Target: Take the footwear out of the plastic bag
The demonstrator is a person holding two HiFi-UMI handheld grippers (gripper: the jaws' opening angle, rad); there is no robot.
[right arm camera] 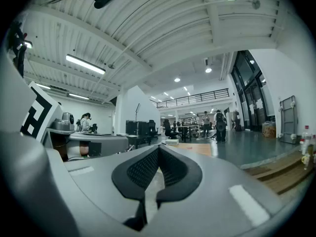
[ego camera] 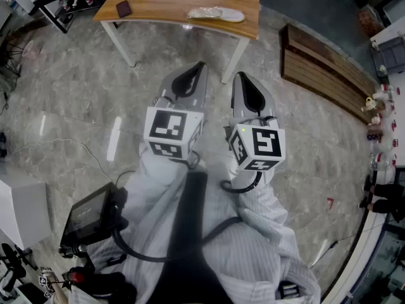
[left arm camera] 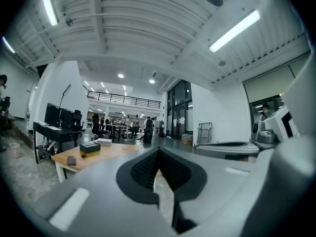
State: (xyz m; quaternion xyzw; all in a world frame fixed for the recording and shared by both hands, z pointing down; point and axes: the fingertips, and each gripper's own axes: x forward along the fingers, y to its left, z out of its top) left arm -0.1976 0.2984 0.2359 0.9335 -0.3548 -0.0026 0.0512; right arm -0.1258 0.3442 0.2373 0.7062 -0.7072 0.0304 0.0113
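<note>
Both my jaws shut on nothing, plastic bag (ego camera: 201, 12) far ahead.
The footwear (ego camera: 223, 14) inside it lies left-to-right at the worktop's (ego camera: 158, 2) near right edge, straight beyond my left gripper (ego camera: 201, 66) and right gripper (ego camera: 239, 76), neither clearly nearer.

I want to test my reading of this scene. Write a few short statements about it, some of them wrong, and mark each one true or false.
1. The left hand-held gripper is shut, with nothing between its jaws. True.
2. The right hand-held gripper holds the plastic bag. False: it is shut and empty; the plastic bag lies on the wooden table.
3. A small dark item lies on the table, left of the bag in the head view. True.
4. Both grippers rest on the table. False: they are held short of it, over the floor.
</note>
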